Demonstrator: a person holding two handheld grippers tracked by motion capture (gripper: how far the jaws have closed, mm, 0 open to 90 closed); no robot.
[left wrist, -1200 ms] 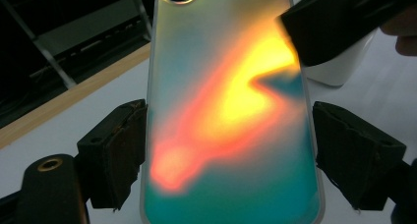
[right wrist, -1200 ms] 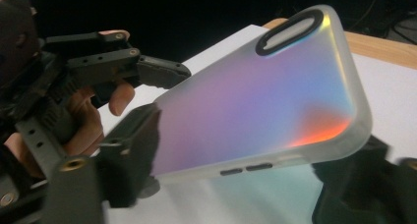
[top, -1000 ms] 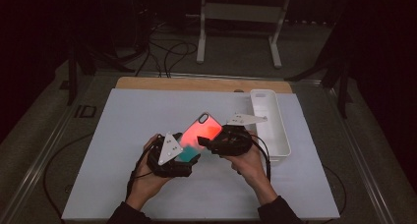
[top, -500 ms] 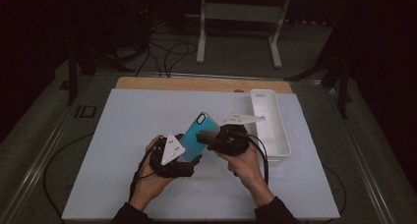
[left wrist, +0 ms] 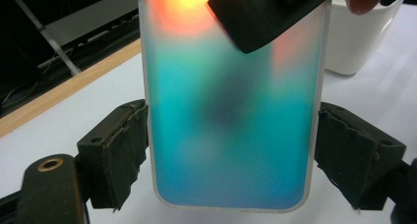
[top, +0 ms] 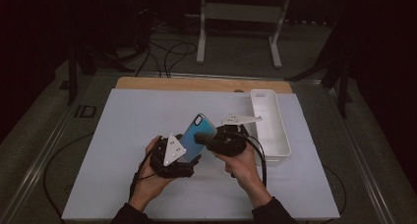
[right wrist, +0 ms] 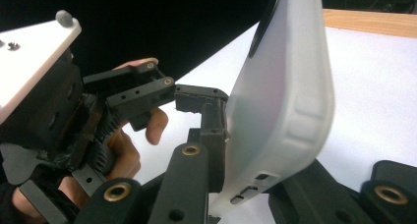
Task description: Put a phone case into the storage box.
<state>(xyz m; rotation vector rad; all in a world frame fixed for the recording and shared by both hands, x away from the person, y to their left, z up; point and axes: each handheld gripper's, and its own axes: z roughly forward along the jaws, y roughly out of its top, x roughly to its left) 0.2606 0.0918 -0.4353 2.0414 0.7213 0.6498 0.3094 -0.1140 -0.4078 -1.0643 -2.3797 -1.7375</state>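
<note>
The left hand-held gripper [top: 183,157] is clamped across a phone case [top: 195,137], its two black pads [left wrist: 114,153] pressed against the case's long edges near its lower end — seen plainly in the left gripper view, where the case [left wrist: 231,116] stands upright between them, teal through the middle and glowing orange toward the top. The right hand-held gripper [top: 202,137] grips the same case from the side, just right of the left one; in the right gripper view its jaws close on the frosted white edge of the case [right wrist: 285,111] near the button cut-outs, while the left hand-held gripper [right wrist: 196,103] and the fingers of the person's left hand [right wrist: 133,145] show just beyond. In the left gripper view one black jaw of the right hand-held gripper lies across the case's upper right corner.

Both hand-held grippers hold the case above the white counter [top: 123,130], near the person's side of it. A white tray [top: 270,126] sits on the counter just right of the right hand-held gripper.

Compared with a second ago, the case has turned: then its face shone orange-red in the high view, and now it reads teal-blue there and stands more upright — the hands have barely shifted place.
</note>
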